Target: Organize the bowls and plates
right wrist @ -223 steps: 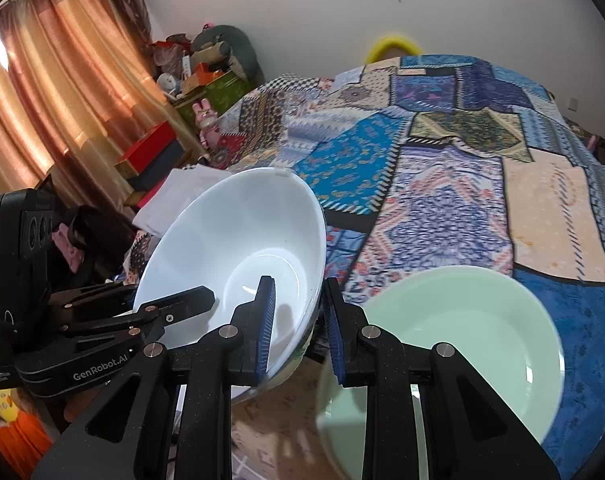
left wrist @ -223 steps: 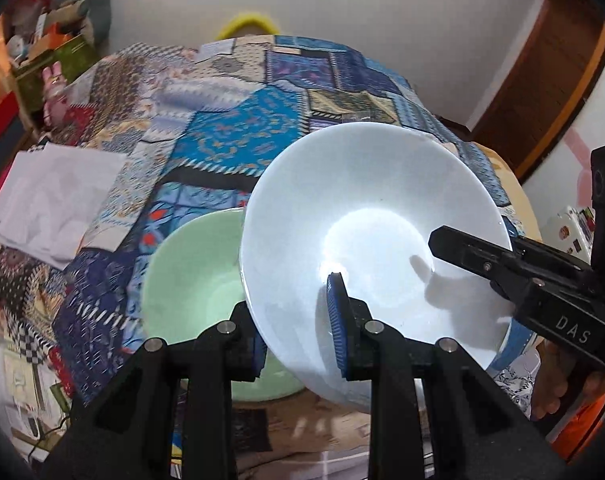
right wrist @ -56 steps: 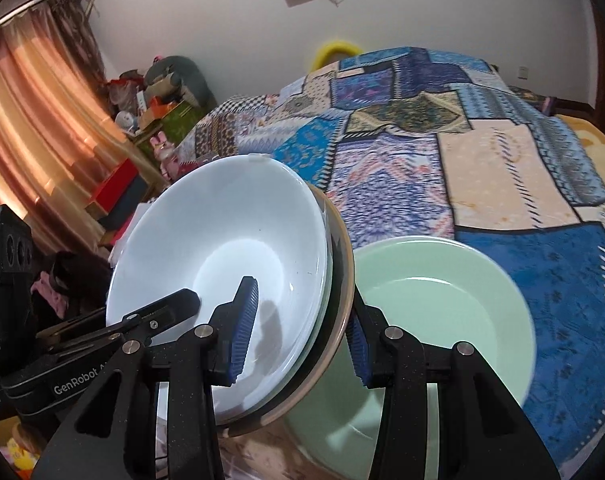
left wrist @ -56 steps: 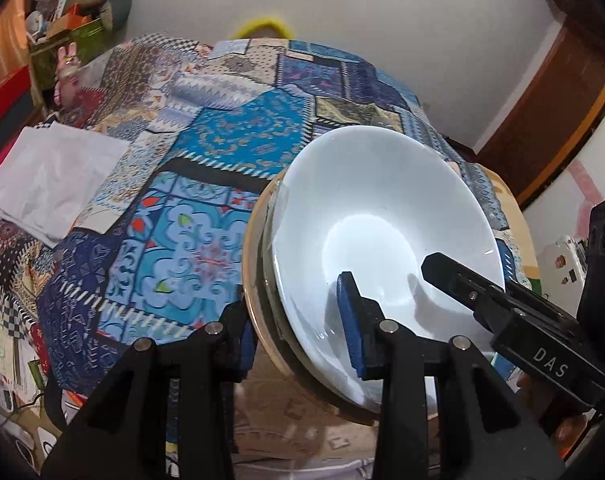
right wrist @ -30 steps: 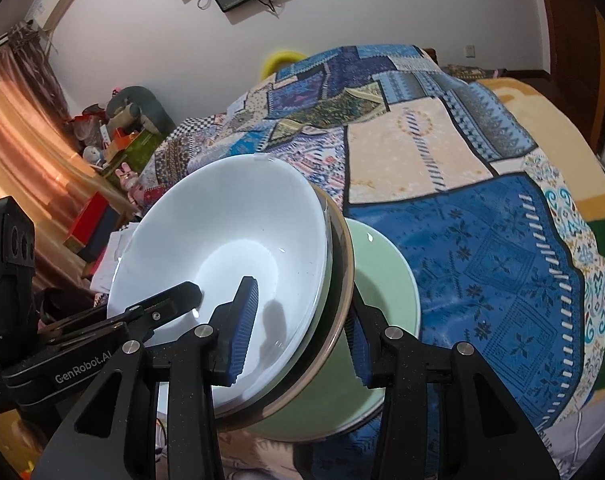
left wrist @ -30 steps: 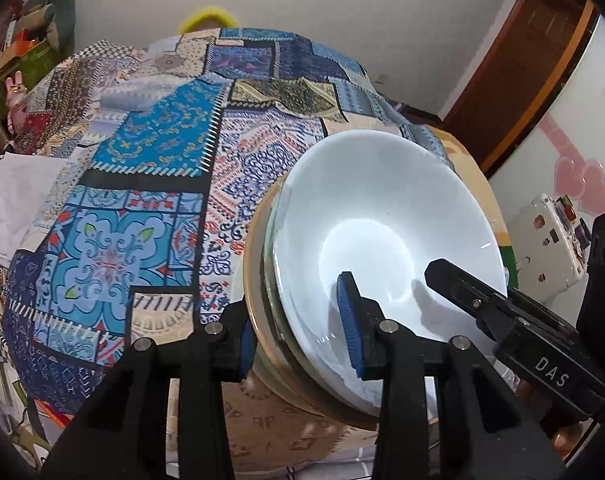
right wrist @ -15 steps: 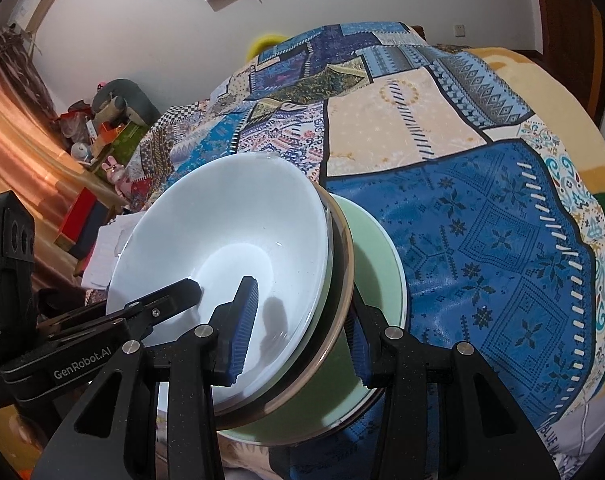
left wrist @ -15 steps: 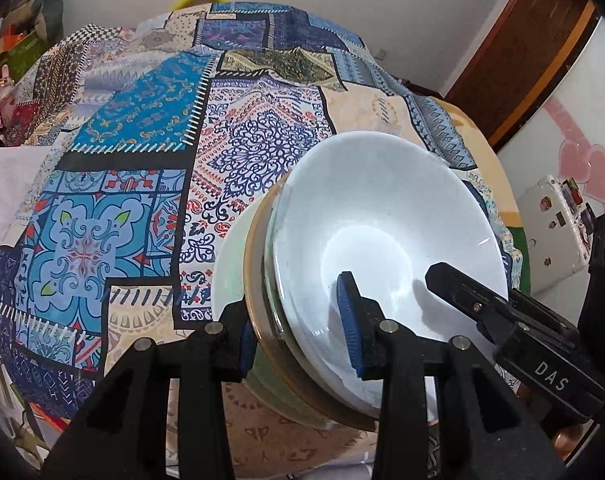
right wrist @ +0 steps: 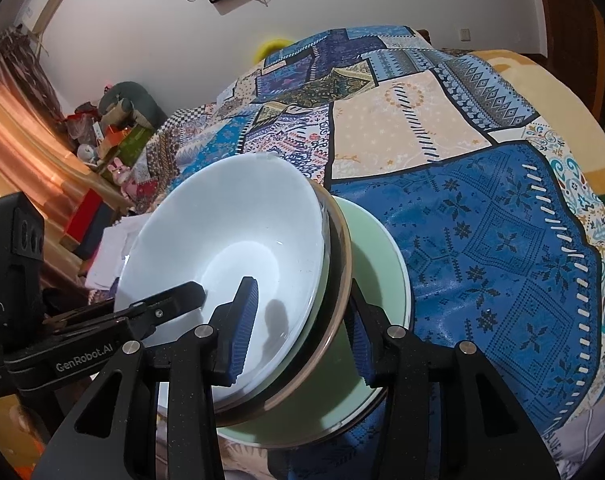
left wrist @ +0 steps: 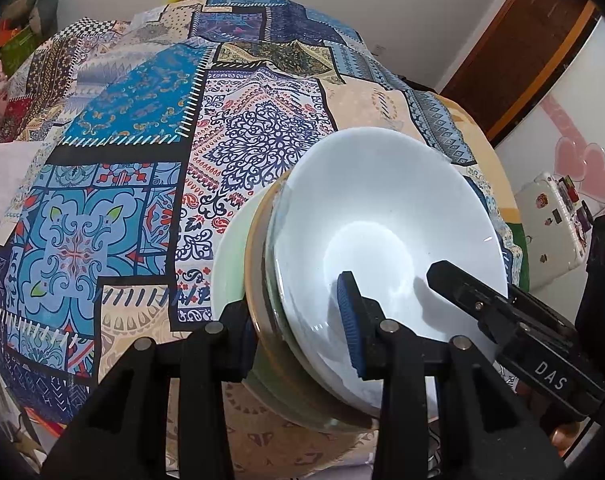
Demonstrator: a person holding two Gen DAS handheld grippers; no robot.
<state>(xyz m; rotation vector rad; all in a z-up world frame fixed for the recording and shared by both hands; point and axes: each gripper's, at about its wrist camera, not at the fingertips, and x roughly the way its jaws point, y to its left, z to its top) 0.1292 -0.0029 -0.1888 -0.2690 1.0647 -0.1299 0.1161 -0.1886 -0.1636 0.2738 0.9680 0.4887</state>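
Observation:
A white bowl (left wrist: 386, 216) is nested on top of a stack of bowls with a tan rim (left wrist: 254, 264). A pale green plate (left wrist: 228, 252) lies on the patterned bedspread under the stack. My left gripper (left wrist: 298, 320) is shut on the stack's near left rim, one pad inside the white bowl. My right gripper (right wrist: 302, 320) is shut on the stack's opposite rim, over the green plate (right wrist: 382, 264); the white bowl (right wrist: 230, 240) shows here too. The stack is tilted, and whether it touches the plate is hidden.
The patchwork bedspread (left wrist: 134, 160) covers the bed in both views. A white folded cloth (left wrist: 2, 184) lies at the bed's left edge. Boxes and toys (right wrist: 110, 128) stand by the curtain. A wooden door (left wrist: 526, 44) is at the right.
Both grippers carried the tilted stack of bowls to the right across the bed and down. The green plate now shows under the stack in the left wrist view.

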